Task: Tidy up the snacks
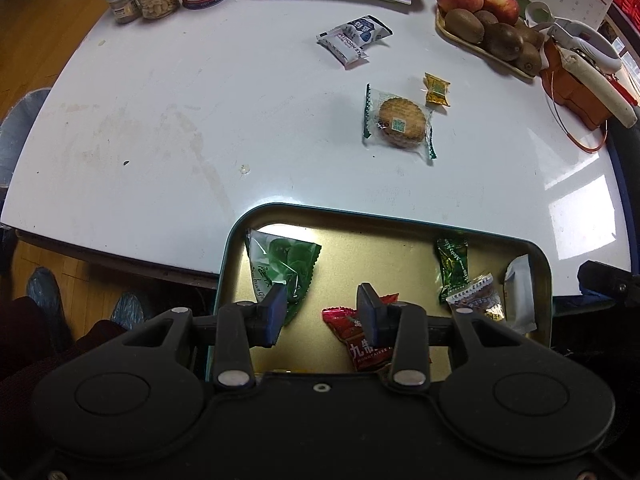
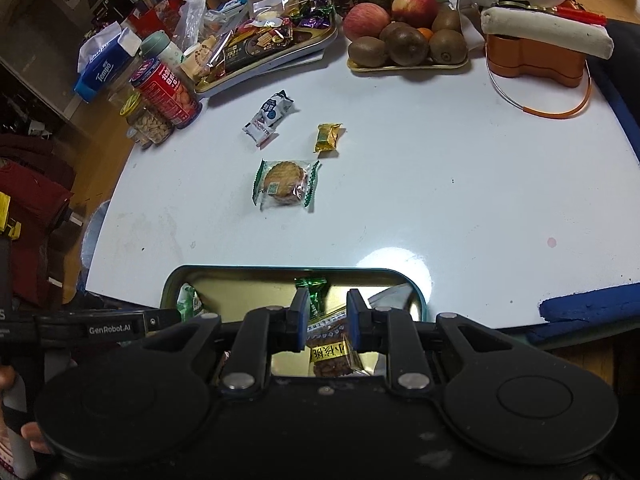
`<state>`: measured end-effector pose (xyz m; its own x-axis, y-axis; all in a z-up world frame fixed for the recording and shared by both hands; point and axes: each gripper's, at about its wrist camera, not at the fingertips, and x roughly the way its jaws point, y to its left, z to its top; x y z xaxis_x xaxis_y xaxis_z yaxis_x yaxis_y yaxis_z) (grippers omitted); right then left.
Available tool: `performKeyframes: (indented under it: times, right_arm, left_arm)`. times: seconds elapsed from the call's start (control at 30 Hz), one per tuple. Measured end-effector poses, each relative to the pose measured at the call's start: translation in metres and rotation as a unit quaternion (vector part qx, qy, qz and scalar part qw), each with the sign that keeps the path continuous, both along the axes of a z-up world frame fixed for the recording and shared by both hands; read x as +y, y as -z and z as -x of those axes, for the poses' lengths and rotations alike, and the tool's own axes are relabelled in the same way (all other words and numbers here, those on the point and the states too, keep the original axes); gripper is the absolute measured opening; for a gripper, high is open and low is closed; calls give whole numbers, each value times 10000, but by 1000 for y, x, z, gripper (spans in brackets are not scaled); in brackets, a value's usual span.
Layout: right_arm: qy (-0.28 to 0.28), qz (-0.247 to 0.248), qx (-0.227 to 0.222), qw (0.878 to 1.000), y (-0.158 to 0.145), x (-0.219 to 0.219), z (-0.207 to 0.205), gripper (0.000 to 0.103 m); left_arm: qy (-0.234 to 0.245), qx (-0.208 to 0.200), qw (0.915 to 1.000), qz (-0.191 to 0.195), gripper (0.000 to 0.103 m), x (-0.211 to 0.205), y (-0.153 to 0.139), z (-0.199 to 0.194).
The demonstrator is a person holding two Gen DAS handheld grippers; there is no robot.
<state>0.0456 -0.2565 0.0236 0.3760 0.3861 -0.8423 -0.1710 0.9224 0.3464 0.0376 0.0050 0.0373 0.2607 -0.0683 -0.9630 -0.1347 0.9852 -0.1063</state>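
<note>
Currently on white tabletop [image 1: 160, 120]: wrapped biscuit [image 1: 398, 122], gold candy [image 1: 437, 89], white-blue packets [image 1: 354, 40]. Teal tin [image 1: 538, 264] at near edge holds several wrapped snacks. Left hand-held gripper [image 1: 322, 308] and right hand-held gripper [image 2: 328, 314] above tin, fingers apart, nothing gripped

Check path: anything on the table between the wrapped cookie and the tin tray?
Nothing visible. Only bare white table lies between the wrapped cookie and the tin tray's far rim. The gold candy and white packets lie beyond the cookie.
</note>
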Motion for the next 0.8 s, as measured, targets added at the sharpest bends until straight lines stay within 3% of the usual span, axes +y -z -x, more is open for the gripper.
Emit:
performKeyframes:
  times: [0.27, 0.37, 0.57, 0.8]
  right_arm:
    - [17, 194, -115, 9997, -1, 4, -1, 23]
    - [-156, 310, 57, 9994, 4, 12, -2, 29]
    - [-482, 675, 204, 9963, 14, 31, 0, 29]
    - [-600, 666, 97, 9959, 14, 41, -4, 31]
  left_arm:
    - [96, 69, 9999, -57, 48, -8, 4, -3]
    - [111, 111, 9999, -73, 48, -10, 5, -3]
    - [96, 99, 9998, -108, 48, -11, 8, -6]
    - [4, 86, 9996, -259, 48, -7, 15, -12]
